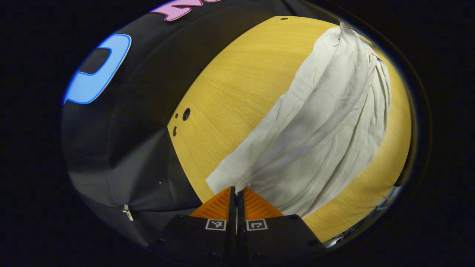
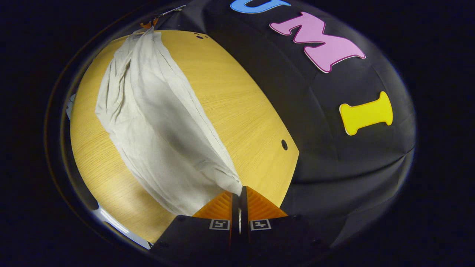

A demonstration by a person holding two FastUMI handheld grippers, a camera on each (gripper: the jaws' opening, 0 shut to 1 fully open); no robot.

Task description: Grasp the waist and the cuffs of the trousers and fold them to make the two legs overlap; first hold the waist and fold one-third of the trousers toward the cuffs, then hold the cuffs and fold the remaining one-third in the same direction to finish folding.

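Pale grey-white trousers (image 1: 319,126) hang stretched and creased above the wooden table (image 1: 237,85), running from my left gripper (image 1: 236,190) away to the far upper right. The left gripper is shut on one end of the cloth at its near edge. In the right gripper view the same trousers (image 2: 156,122) stretch from my right gripper (image 2: 239,190) up to the far upper left, and that gripper is shut on the other end of the cloth. Which end is the waist and which the cuffs I cannot tell.
The round-cornered wooden table (image 2: 237,104) has small dark holes (image 1: 186,114) near its edge (image 2: 284,144). Black cloth wall surrounds the table on the far sides. A light strip (image 2: 111,222) shows past the table's near edge.
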